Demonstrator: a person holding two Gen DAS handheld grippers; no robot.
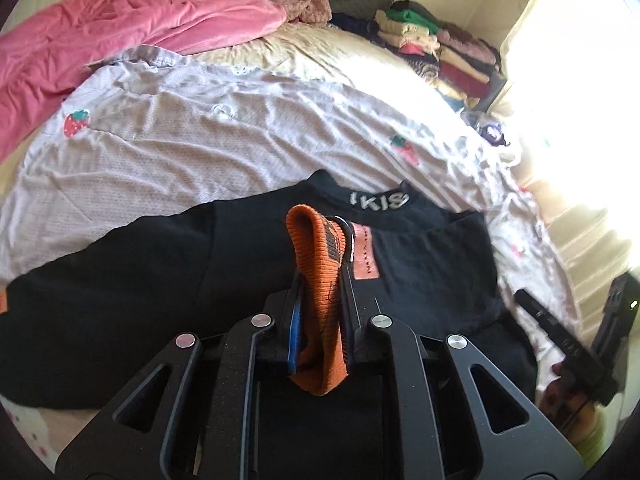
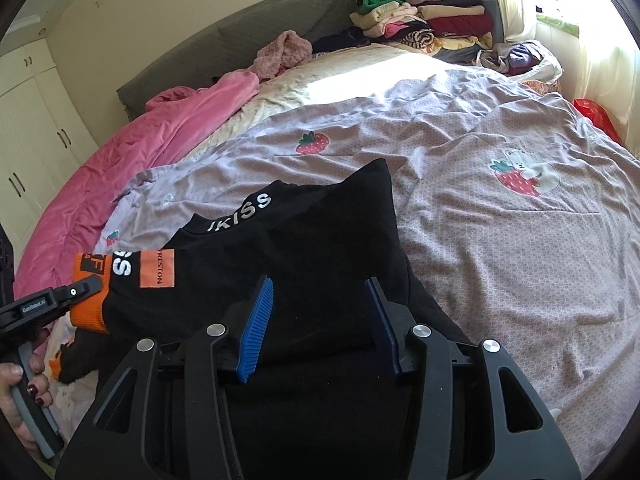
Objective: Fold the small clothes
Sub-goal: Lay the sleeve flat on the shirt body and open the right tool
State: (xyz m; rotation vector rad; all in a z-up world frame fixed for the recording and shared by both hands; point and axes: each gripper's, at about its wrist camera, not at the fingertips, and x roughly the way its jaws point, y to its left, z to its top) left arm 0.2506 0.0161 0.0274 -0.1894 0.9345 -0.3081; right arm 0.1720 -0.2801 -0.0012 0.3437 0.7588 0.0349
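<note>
We had the black top lying across the near edge of the bed, on the lilac strawberry sheet, white-lettered collar facing the far side. Its orange cuff was pinched tight in the left gripper, the ribbed knit bunched up between the pads and the sleeve with its orange patch trailing out of it across the chest. So the sleeve fold looked to be the step in hand, we judged. The right gripper sat low over the body of the top, jaws parted, blue pads either side of the black cloth and not biting on anything we could see.

To do it well, we reckoned the cuff wanted carrying flat across the chest, kept low so the sleeve laid down without twisting, and released only once the fold line ran straight along the shoulder. The right one could have pressed the body down as an anchor, since that jersey would drag along otherwise.

Beyond it, the pink blanket lay rumpled to one side, and the stack of folded clothes waited at the headboard end, well apart from our work.
</note>
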